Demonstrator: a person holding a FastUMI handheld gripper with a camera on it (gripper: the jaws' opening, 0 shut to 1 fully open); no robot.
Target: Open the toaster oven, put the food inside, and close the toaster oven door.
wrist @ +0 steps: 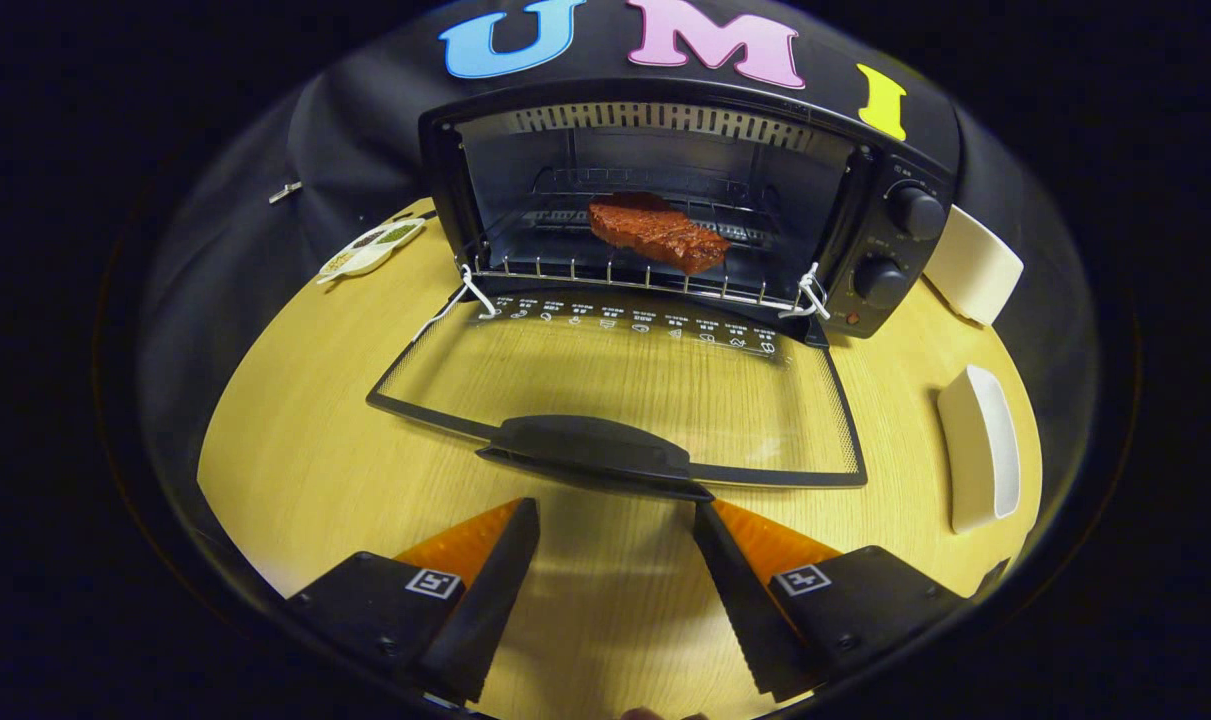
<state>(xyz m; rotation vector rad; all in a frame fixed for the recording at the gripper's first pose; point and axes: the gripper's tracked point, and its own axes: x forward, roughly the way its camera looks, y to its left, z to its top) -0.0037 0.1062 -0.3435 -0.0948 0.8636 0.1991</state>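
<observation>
A black toaster oven (890, 250) stands on the wooden table with its glass door (615, 385) folded down flat toward me. A reddish-brown slab of meat (660, 233) lies on the wire rack (635, 285) inside the oven. The door's black handle (590, 450) sits just ahead of my fingertips. My gripper (615, 510) is open, with nothing between its fingers, and hovers above the table right in front of the handle.
Two white rectangular dishes lie to the right of the oven, one (975, 262) beside the knobs and one (980, 460) nearer me. A small white tray of seasonings (370, 248) sits left of the oven. The round table's edge (227, 520) curves close on the left.
</observation>
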